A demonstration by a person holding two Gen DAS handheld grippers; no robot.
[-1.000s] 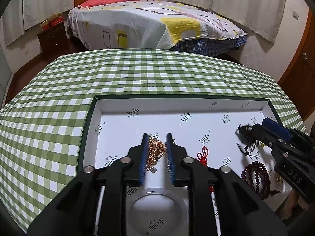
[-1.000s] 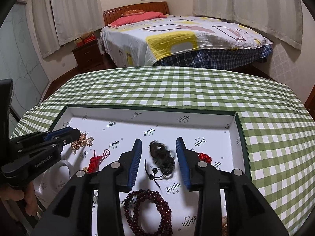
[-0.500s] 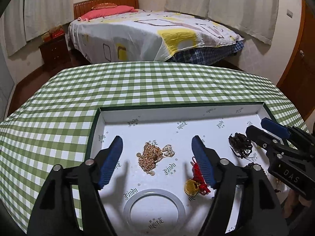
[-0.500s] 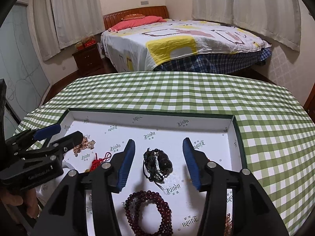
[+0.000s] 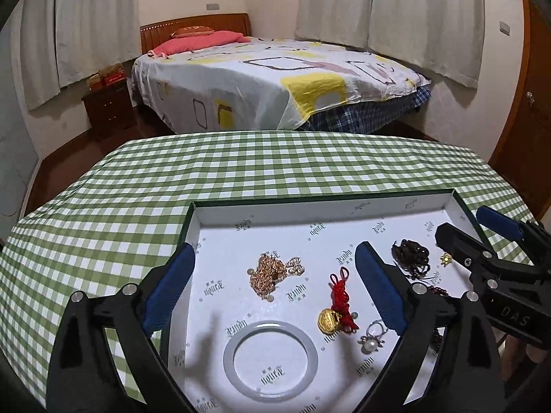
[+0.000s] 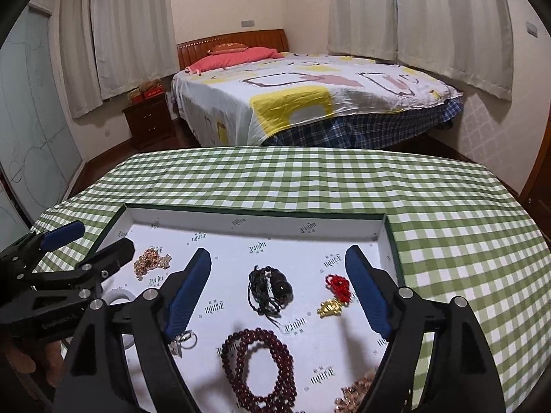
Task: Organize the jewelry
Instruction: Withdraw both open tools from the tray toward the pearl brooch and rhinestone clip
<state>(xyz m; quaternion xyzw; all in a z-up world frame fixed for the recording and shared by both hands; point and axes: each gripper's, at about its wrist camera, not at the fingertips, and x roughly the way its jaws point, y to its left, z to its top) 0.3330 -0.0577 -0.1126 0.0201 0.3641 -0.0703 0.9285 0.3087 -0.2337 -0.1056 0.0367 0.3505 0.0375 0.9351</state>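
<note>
Both grippers have let go and lifted since a second ago. Left gripper [image 5: 275,268] jaws opening wide, nothing held; gold chain [image 5: 270,273] lies loose on the tray [image 5: 310,206] floor between them. Right gripper [image 6: 277,275] jaws opening, empty; dark pendant [image 6: 272,289] rests on the tray below. Red beads [image 6: 258,368] nearer the camera, white bangle [image 5: 270,359] by the left gripper.

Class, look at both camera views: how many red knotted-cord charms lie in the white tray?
2. One red knotted-cord charm with a round gold coin lies beside the white bangle; another with a gold pendant lies by the tray's right wall. The grippers may hide more.
</note>
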